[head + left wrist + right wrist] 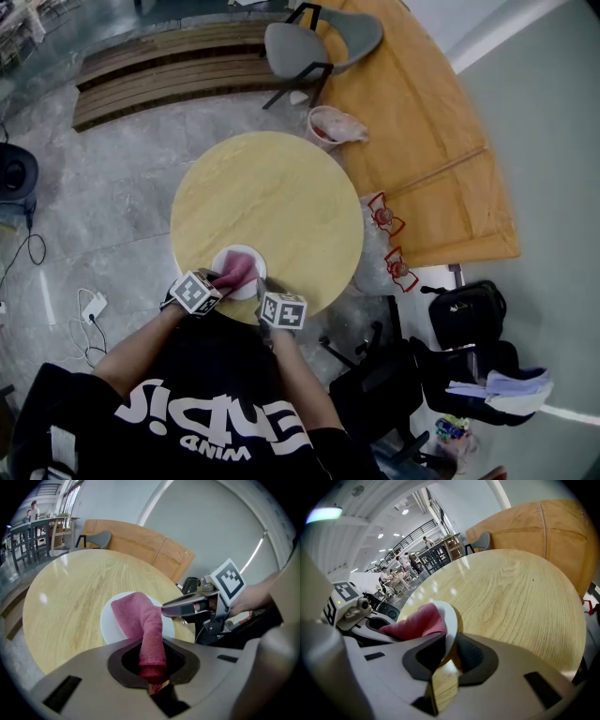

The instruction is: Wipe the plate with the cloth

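A white plate (251, 286) lies at the near edge of the round wooden table (272, 192). A pink cloth (236, 270) is draped over the plate. My left gripper (152, 667) is shut on one end of the cloth (143, 620), which stretches from the jaws onto the plate (108, 623). My right gripper (447, 656) is shut on the plate's near rim (451, 620), and the plate looks tipped up on that side. In the head view the left gripper (212, 284) sits at the plate's left edge and the right gripper (270, 298) at its right.
A grey chair (319, 42) stands beyond the table beside a large orange wooden surface (422, 122). A pink bin (330, 127) stands near the table's far right. Black bags (464, 314) lie on the floor at right, cables (89, 309) at left.
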Tool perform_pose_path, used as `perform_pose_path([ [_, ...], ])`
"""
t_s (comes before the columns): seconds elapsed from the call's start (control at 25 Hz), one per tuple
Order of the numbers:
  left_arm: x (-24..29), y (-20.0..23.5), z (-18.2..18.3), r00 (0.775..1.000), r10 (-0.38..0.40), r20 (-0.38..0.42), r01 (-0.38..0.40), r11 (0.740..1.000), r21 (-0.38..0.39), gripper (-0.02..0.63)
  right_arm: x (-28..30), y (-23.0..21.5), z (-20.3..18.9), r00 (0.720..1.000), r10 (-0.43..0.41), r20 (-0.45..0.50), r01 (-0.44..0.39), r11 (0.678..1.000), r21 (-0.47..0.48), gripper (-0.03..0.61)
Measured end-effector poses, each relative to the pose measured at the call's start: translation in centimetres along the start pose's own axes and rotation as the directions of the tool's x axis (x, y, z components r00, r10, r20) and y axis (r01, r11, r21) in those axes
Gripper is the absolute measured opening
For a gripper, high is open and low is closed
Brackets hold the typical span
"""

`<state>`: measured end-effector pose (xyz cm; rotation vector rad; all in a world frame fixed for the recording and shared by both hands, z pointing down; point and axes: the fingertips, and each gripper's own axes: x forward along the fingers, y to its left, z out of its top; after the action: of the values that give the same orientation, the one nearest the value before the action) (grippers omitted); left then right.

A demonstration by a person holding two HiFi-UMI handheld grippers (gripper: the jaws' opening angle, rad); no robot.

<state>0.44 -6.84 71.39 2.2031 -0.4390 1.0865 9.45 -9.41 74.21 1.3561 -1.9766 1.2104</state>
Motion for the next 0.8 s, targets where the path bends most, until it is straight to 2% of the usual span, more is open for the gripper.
perform_pose_path([
  [0.8,-1.2,1.4,0.3,0.998,0.048,0.040,-0.047,0.999,-0.023,0.048,-0.1,0.0,0.0,1.000,0.006,0.002,-0.006,1.000,0.001,0.084],
])
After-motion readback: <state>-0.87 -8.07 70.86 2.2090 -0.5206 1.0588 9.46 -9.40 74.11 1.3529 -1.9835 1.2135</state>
